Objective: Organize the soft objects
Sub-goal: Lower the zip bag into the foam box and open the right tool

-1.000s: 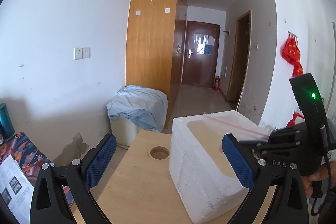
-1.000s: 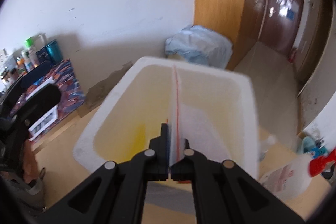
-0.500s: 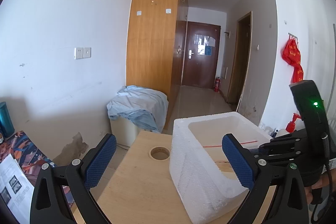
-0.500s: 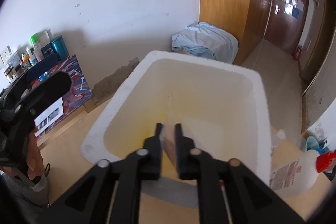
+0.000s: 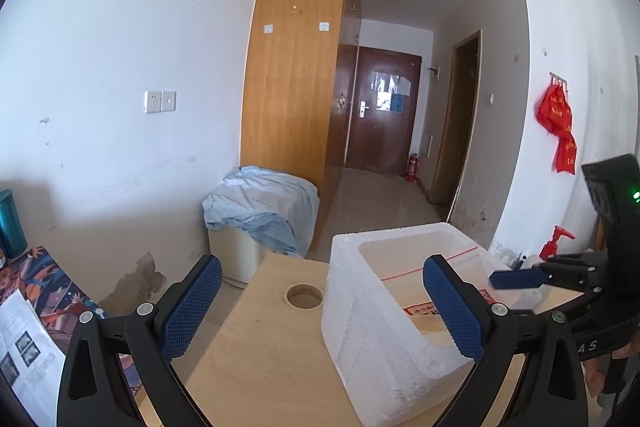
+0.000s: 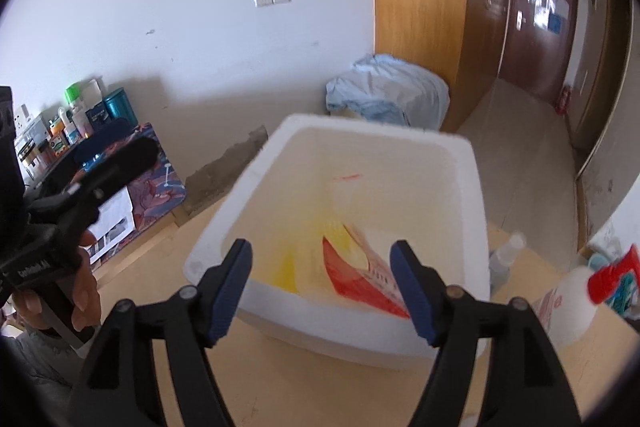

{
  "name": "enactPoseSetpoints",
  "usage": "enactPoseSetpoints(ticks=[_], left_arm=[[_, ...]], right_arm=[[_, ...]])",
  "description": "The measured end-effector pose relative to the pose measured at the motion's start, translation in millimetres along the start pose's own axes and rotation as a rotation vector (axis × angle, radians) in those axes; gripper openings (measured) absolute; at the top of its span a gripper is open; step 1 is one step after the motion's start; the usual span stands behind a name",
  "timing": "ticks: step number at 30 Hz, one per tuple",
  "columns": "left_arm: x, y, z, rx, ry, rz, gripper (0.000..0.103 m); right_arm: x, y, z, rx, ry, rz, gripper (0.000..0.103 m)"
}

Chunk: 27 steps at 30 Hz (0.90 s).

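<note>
Right wrist view | right gripper (image 6: 322, 285): jaws just opened wide, nothing clamped | red-printed zip bag (image 6: 366, 273): lying loose inside foam box (image 6: 476, 211) on worktop (image 5: 272, 347) | left gripper (image 5: 320, 307): jaws spread wide, empty.

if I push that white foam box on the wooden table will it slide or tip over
The white foam box is probably very light for its size, so it should slide easily across the smooth wooden table. Its wide base makes tipping unlikely unless pushed near the rim. The clear plastic bag with red print inside looks thin, adding little weight. The grainy walls may dent under pressure.
</note>
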<state>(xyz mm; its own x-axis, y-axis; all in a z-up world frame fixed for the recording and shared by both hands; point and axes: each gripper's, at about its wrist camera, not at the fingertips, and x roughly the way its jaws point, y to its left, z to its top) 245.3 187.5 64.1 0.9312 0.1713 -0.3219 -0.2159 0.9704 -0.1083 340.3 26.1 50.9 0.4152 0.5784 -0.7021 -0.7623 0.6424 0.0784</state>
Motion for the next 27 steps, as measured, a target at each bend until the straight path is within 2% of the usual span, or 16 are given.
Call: enactPoseSetpoints(ticks=[4, 15, 17, 21, 24, 25, 26, 27], left_arm=[[0, 0, 0, 0.004, -0.004, 0.001, 0.101], [-7, 10, 5, -0.035, -0.022, 0.0, 0.101], [-11, 13, 6, -0.045, -0.032, 0.002, 0.101], [-13, 17, 7, -0.054, -0.036, -0.002, 0.101], [-12, 15, 5, -0.05, -0.03, -0.004, 0.101], [-12, 14, 5, -0.047, -0.029, -0.005, 0.101], [-12, 13, 4, -0.041, -0.027, -0.004, 0.101], [-11, 12, 5, -0.038, -0.027, -0.004, 0.101]], right_arm=[[5, 5, -1, 0.019, 0.009, 0.011, 0.075], [13, 33, 2, 0.045, 0.008, 0.111, 0.076], [10, 36, 3, 0.025, -0.006, 0.093, 0.076], [2, 32, 3, -0.018, -0.031, -0.004, 0.076], [9, 25, 6, -0.049, -0.005, -0.065, 0.076], [13, 23, 7, -0.05, 0.006, -0.065, 0.073], [21, 19, 8, -0.046, 0.035, -0.067, 0.06], [25, 17, 8, -0.043, 0.049, -0.068, 0.054]])
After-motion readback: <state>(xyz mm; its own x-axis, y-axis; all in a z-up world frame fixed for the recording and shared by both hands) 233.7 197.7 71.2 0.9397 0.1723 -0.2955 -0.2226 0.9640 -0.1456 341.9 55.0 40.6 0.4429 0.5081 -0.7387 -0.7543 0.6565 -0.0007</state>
